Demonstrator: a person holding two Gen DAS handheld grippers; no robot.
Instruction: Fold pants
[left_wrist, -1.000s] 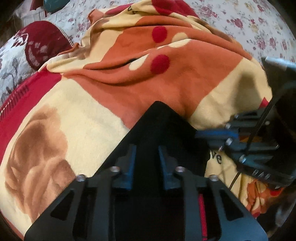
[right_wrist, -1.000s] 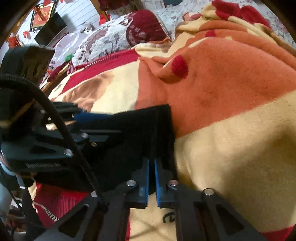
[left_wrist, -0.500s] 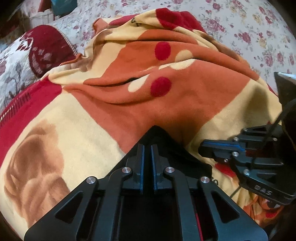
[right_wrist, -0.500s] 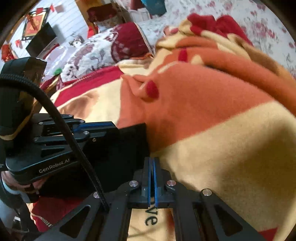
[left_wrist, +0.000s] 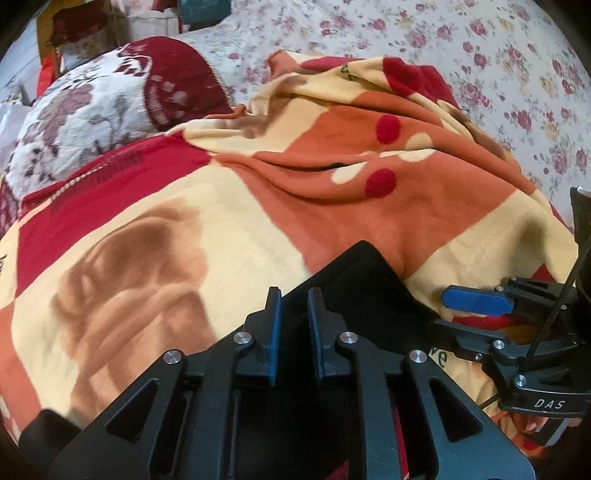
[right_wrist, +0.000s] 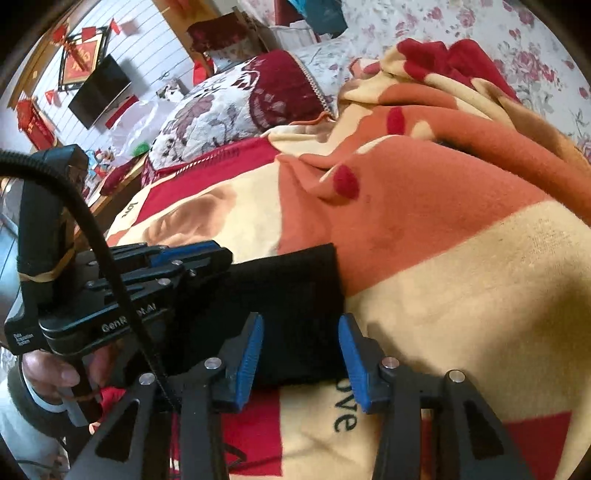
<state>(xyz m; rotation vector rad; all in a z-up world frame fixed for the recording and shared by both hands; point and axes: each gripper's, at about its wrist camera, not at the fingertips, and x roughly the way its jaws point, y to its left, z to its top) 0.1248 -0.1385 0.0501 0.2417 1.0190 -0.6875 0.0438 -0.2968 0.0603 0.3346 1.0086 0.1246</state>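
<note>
The black pants (right_wrist: 288, 295) lie folded into a small block on the patterned blanket; in the left wrist view they show as a dark corner (left_wrist: 365, 284). My left gripper (left_wrist: 295, 299) is open a little, its blue pads over the pants' near edge with nothing between them. My right gripper (right_wrist: 301, 332) is open wide, just above the pants' near right edge and holding nothing. Each gripper shows in the other's view: the right one (left_wrist: 476, 301) at the far right, the left one (right_wrist: 192, 254) at the left over the pants.
An orange, cream and red blanket (left_wrist: 332, 206) covers the bed. A floral pillow (left_wrist: 103, 107) lies at the back left and a flowered sheet (left_wrist: 498, 66) at the back right. A wall screen (right_wrist: 99, 92) and clutter stand beyond the bed's left side.
Both grippers were shut on the pants half a second ago and have opened. Both have pulled back slightly; the pants stay on the blanket.
</note>
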